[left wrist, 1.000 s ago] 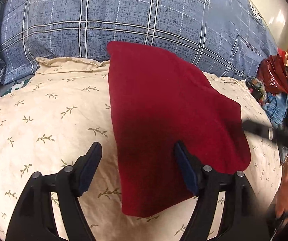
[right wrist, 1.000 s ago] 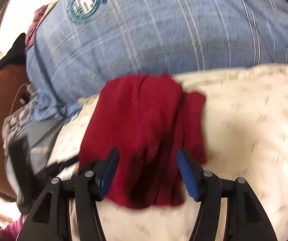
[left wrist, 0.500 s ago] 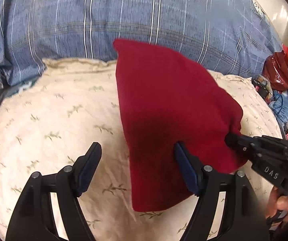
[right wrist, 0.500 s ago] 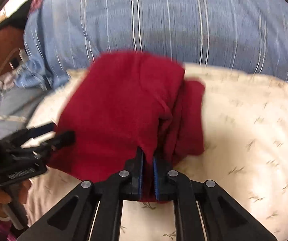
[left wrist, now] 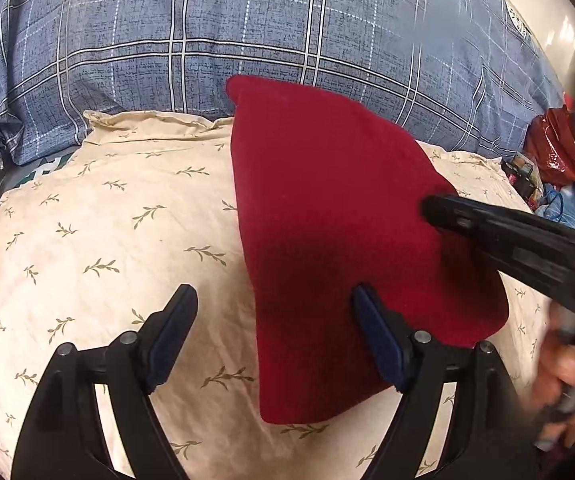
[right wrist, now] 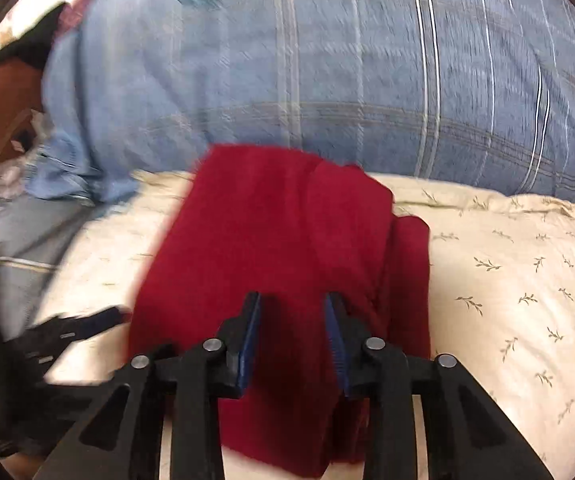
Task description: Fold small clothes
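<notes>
A folded dark red garment [left wrist: 339, 248] lies on a cream pillow printed with small olive leaf sprigs [left wrist: 107, 240]. Behind the pillow rises a blue plaid pillow or duvet [left wrist: 247, 32], and the garment's far end rests against it.

From your left wrist camera, the garment is a long shape whose long axis runs away from you, from the near pillow edge up toward the blue plaid fabric, leaning slightly left at the far end. The far end narrows to a corner; the near end is broader with a rounded right edge. Your left gripper [left wrist: 275, 340] hangs just above the pillow with its jaws spread wide. Its left finger is over bare pillow, and its right finger is over the garment's near portion, so the garment's left edge runs between them. It holds nothing.

Your right gripper [left wrist: 439, 210] reaches in from the right, its dark tip over the garment's right side.

From your right wrist camera, which is blurred by motion, the garment [right wrist: 287, 260] again stretches away lengthwise, with a stack of folded layers showing along its right edge. Your right gripper [right wrist: 293, 336] has its jaws partly apart, a clear gap between the blue pads [right wrist: 249, 340], positioned over the garment's near part. Red fabric shows through the gap, but whether the fingers touch it cannot be told.
</notes>
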The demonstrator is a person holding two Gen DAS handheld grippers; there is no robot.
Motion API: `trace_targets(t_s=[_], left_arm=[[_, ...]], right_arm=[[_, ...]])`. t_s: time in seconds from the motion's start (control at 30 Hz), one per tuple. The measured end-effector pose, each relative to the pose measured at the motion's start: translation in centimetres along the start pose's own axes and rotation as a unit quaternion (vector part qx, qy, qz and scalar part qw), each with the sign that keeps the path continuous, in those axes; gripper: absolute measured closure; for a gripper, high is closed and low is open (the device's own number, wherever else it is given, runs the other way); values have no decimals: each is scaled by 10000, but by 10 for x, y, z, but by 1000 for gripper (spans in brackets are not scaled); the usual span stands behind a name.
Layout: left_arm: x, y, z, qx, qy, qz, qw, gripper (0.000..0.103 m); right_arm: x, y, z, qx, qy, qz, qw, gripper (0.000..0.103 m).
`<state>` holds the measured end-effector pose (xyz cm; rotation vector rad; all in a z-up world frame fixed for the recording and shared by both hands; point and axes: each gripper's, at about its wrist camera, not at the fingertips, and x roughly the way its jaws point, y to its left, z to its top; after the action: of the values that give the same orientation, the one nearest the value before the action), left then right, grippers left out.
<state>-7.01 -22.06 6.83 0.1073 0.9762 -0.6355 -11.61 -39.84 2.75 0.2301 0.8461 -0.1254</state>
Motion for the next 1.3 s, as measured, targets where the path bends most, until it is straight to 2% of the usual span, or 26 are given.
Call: trace_targets(t_s=[0.03, 0.17, 0.3, 0.33, 0.4, 0.47, 0.6, 0.7, 0.8, 0.9, 0.93, 0.97, 1.0, 1.07, 1.1, 1.13, 1.2, 1.27, 1.3], left_arm=[[1, 0, 1, 11, -6, -2, 10000, 21], [3, -1, 3, -22, 12, -27, 10000, 19], [3, -2, 2, 20, 5, -4, 10000, 19], [3, -2, 2, 21, -6, -5, 10000, 19], [3, -2, 1, 18, -19, 2, 10000, 19], [3, -1, 1, 1, -23, -5, 10000, 19], [4, -4, -1, 33, 6, 0, 10000, 19], [3, -4, -2, 36, 15, -6, 10000, 18], [0, 2, -1, -109, 148, -195, 9996, 18], [-9, 12, 5, -281, 49, -416, 9987, 18], [-12, 16, 8, -325, -46, -438, 9985, 18], [-12, 18, 10, -344, -78, -450, 9984, 17], [-11, 21, 13, -363, -71, -483, 9981, 17], [-4, 27, 17, -428, 58, -629, 9971, 16], [0, 29, 18, -447, 119, -700, 9965, 16], [6, 31, 20, -462, 180, -806, 9955, 13], [12, 32, 22, -483, 221, -962, 9939, 9], [18, 29, 25, -476, 231, -1089, 9926, 0], [22, 28, 25, -472, 237, -1123, 9923, 0]], right_arm=[[7, -3, 3, 19, 7, -40, 10000, 88], [24, -12, 13, 127, -74, -70, 9999, 91], [14, -14, 13, 210, -15, 9, 9998, 90], [5, -14, 11, 256, -26, 60, 9997, 85], [-12, -10, 5, 273, -142, 102, 9995, 84], [-26, -7, -2, 196, -271, 82, 9994, 76], [-15, -11, -19, 51, -50, -185, 9998, 80], [-12, -12, -21, -37, -101, -284, 9995, 82], [-20, -12, -20, -35, -75, -284, 9996, 82], [-33, -21, -19, 238, -224, -87, 9994, 70], [-37, -27, -19, 393, -337, -67, 9986, 52], [-40, -34, -17, 529, -441, -80, 9976, 29], [-41, -44, -16, 698, -580, -60, 9959, 22], [-32, -59, -14, 917, -546, 71, 9943, 20], [-15, -72, -11, 1137, -268, 358, 9925, 20], [-15, -72, -11, 1137, -268, 358, 9925, 20], [2, -84, -11, 1441, -86, 720, 9869, 20], [18, -92, -12, 1705, -43, 1124, 9789, 16], [28, -96, -11, 1786, -10, 1348, 9746, 16]])
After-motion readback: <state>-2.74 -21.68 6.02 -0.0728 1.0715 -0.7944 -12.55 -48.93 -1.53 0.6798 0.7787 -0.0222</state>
